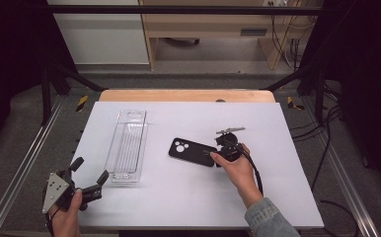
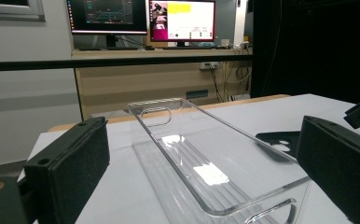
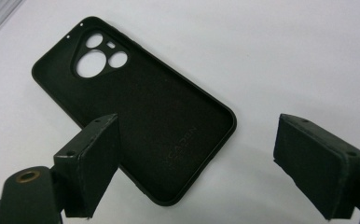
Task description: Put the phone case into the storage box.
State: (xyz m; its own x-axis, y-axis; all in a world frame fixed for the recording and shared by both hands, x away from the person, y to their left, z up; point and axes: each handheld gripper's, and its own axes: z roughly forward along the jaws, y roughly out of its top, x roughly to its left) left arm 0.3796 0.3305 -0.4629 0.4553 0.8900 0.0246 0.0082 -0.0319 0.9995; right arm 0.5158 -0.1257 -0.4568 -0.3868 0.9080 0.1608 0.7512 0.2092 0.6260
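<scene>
Two grippers are at work over a white table (image 1: 188,197), each in one of the person's hands. The right gripper (image 3: 197,163) stands with its jaws spread wide, nothing pressed between the pads; its own view looks down on a black phone case (image 3: 136,112) that lies flat with its hollow inner side up, the camera cut-outs at the far end. The near end of the case lies between the two jaws, one pad over its long edge and the other well off to the side over bare table. In the high view the right gripper (image 1: 226,146) sits at the case's right end, the right hand (image 1: 235,168) behind it, a denim sleeve (image 1: 270,217) at the wrist and a black cable running back along the forearm.

The left gripper (image 1: 90,170) is near the table's front left corner, held by the left hand (image 1: 67,212), its jaws also wide apart and gripping nothing. Its view looks along a clear plastic tray (image 2: 206,163), long and narrow with a slot handle at each end and a ribbed floor, whose near end lies just ahead of and between the jaws without touching either pad.

From above, the clear plastic tray (image 1: 128,145) lies left of centre, lengthwise away from the person, and the black phone case (image 1: 192,152) rests near the middle, apart from the tray, tilted slightly. Beyond the table stand monitors (image 2: 145,18) on a wooden desk (image 2: 159,70).
</scene>
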